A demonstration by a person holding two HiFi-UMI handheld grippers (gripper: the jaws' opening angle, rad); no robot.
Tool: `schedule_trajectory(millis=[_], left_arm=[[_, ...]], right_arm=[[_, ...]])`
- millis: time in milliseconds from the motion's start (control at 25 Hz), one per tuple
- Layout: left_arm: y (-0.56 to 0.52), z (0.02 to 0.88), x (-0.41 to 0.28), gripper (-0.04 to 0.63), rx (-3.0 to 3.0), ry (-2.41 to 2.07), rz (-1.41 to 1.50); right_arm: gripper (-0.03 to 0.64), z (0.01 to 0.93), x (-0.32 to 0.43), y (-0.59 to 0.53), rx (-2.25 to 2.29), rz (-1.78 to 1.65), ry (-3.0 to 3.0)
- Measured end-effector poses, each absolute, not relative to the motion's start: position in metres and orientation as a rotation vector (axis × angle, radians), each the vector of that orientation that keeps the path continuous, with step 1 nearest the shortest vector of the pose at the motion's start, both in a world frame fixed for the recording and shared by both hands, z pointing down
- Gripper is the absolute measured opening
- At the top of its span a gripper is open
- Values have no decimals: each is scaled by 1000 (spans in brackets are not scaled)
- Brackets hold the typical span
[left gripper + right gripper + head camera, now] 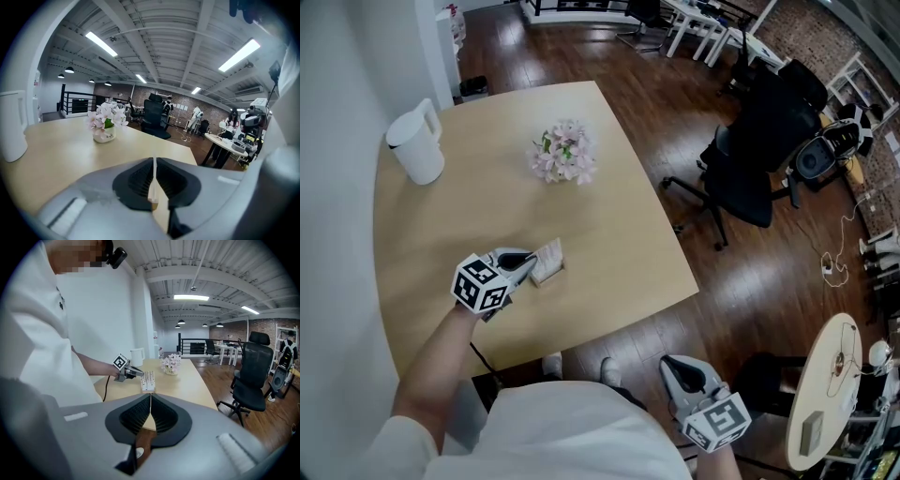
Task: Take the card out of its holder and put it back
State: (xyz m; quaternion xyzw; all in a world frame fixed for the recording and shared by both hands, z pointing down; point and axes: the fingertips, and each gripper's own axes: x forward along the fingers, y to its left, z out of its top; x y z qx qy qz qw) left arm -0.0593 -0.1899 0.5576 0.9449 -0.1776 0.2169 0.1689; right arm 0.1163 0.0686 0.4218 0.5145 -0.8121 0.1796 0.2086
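A small wooden card holder with several white cards upright in it stands near the front of the tan table. My left gripper reaches it from the left. In the left gripper view the jaws are shut on the thin edge of a white card, with a bit of the wooden holder just below. My right gripper hangs off the table by the person's body. Its jaws are shut with nothing between them. The holder and left gripper show ahead of it.
A white jug stands at the table's far left and a pot of pink flowers at its middle back. A black office chair is to the right on the wooden floor, and a small round table at the lower right.
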Motion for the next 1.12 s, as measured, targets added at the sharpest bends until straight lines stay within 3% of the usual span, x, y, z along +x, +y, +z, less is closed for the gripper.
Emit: schedule_trajectory(millis=[560,1120], left_arm=[[-193,473,-95,17,2776,-748,454],[-78,421,-164,17,2533,-1353,340]], right_arm=[[9,431,121,56,1286,467,-2373],[9,427,196,56,977,354,-2532]])
